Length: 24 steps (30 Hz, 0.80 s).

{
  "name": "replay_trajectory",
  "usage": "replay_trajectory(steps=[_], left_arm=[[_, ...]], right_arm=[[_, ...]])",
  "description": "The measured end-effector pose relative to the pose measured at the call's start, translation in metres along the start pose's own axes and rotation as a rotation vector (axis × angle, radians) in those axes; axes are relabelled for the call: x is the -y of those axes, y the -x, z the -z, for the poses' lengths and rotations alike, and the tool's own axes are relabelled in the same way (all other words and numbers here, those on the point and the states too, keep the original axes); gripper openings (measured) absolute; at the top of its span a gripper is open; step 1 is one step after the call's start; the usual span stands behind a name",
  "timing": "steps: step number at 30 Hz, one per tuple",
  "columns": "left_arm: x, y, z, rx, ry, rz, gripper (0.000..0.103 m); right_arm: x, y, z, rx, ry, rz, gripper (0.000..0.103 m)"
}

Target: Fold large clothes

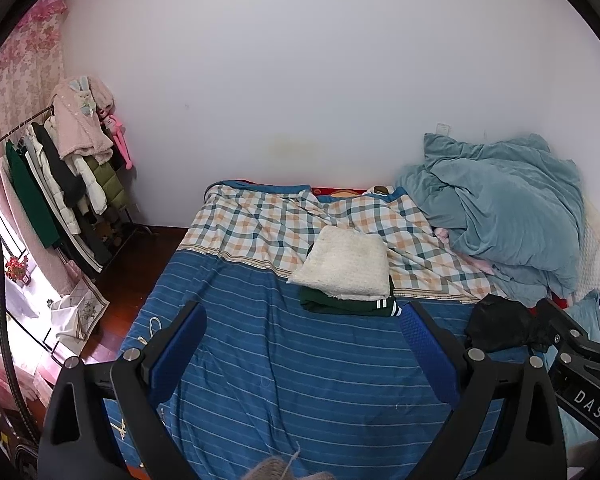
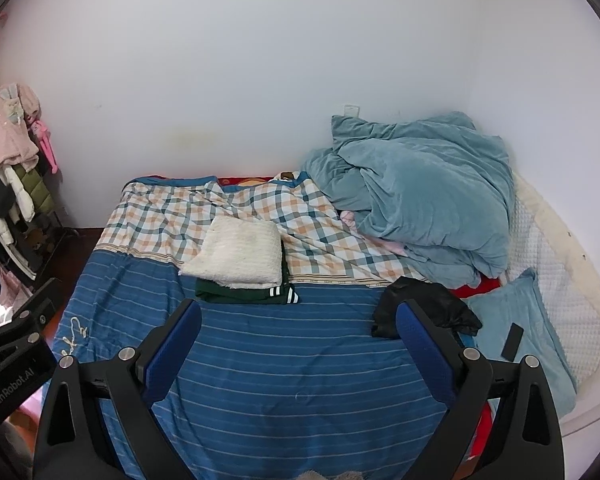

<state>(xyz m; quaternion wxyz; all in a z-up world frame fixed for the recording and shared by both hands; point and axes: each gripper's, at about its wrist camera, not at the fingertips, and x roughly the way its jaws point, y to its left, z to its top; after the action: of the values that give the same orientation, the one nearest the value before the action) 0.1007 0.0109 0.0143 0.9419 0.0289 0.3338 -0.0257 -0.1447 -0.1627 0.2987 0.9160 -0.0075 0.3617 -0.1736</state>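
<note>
Blue striped cloth covers the near part of the bed [image 2: 280, 360], and a checked cloth covers the far part up to the white wall [image 2: 260, 60]. On the far right side of the bed lies a big crumpled grey-blue blanket [image 2: 420, 192], and near it a light blue pillow [image 2: 516, 332] with a small dark flat object on it. At the left of the room stands a clothes rack [image 1: 60, 184] with many jackets hanging. In the middle of the bed, where the two cloths meet, a folded white fluffy garment [image 1: 346, 266] rests on top of a folded dark green garment [image 1: 340, 305] with white stripes at one edge. A crumpled black garment [image 2: 420, 304] lies on the blue cloth to the right, well apart from the folded pile. The left gripper [image 1: 300, 360] hangs above the blue cloth with its jaws wide apart and holds nothing. The right gripper [image 2: 298, 354] is also spread wide and empty, with its right finger just in front of the black garment.
</note>
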Motion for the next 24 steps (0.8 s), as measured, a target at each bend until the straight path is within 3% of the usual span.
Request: replay_trajectory(steps=[24], left_arm=[[-0.0056, 0.0048, -0.0009, 0.002, 0.002, -0.003, 0.099]], right_arm=[[-0.0084, -0.0025, -0.0007, 0.004, 0.017, -0.017, 0.1]])
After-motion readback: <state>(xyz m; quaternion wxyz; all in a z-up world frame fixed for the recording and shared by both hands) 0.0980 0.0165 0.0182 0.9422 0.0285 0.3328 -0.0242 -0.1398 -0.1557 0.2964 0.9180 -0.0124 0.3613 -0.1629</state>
